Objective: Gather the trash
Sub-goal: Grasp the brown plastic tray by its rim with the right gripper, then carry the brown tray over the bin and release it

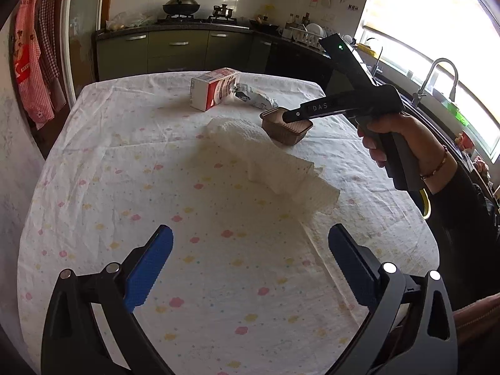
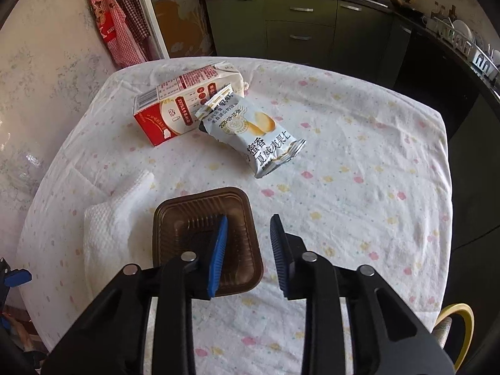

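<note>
A brown plastic tray [image 2: 187, 209] sits on the cloth-covered table [image 2: 359, 156]; it also shows in the left wrist view [image 1: 286, 129]. My right gripper [image 2: 248, 222] is open, its left finger inside the tray and its right finger outside the tray's right wall. A crumpled white paper towel [image 1: 265, 156] lies beside the tray, also in the right wrist view [image 2: 115, 225]. A red-and-white carton [image 2: 175, 106] and a silver snack bag [image 2: 259, 134] lie farther back. My left gripper [image 1: 250, 240] is open and empty above the near table.
Green kitchen cabinets [image 1: 178, 50] with a stove and wok stand behind the table. A sink and faucet [image 1: 437, 75] are at the right under the window. Red checked aprons [image 1: 34, 62] hang at the left. A yellow-rimmed bin [image 2: 456, 325] sits by the table's right side.
</note>
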`<state>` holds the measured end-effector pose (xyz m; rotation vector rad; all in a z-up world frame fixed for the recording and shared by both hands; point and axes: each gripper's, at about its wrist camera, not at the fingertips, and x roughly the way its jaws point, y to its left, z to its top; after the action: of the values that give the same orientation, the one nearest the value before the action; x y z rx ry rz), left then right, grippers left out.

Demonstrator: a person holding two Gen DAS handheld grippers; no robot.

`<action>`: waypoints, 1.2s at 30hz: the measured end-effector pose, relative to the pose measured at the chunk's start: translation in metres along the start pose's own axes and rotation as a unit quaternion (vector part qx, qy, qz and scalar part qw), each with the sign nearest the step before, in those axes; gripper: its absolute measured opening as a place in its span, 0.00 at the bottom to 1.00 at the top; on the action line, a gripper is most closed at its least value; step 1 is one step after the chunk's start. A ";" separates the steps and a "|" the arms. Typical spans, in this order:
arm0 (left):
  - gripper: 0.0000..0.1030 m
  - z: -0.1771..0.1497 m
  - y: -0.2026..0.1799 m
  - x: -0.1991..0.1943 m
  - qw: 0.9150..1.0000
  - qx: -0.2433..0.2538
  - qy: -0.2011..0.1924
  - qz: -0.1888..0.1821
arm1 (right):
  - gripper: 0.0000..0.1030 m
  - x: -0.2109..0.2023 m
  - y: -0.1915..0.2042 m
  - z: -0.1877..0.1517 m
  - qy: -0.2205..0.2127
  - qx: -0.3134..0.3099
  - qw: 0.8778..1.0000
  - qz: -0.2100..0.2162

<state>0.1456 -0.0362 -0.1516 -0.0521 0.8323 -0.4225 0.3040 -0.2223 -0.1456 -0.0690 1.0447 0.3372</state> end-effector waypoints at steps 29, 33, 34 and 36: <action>0.95 -0.001 -0.021 -0.003 1.000 0.025 -0.002 -0.002 | 0.04 -0.086 -0.021 -0.055 -0.065 0.057 0.996 0.017; 0.95 -0.001 -0.029 -0.005 0.999 0.035 -0.003 -0.003 | 0.04 -0.123 -0.048 -0.090 -0.094 0.091 0.991 -0.001; 0.95 -0.001 -0.031 -0.006 0.999 0.038 -0.004 -0.004 | 0.04 -0.131 -0.055 -0.097 -0.099 0.100 0.990 -0.007; 0.95 -0.001 -0.036 -0.005 0.999 0.042 -0.003 -0.006 | 0.04 -0.151 -0.077 -0.120 -0.112 0.128 0.985 -0.034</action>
<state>0.1294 -0.0674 -0.1409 0.0188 0.8085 -0.4685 0.1587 -0.3573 -0.0842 0.1600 0.8533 0.1418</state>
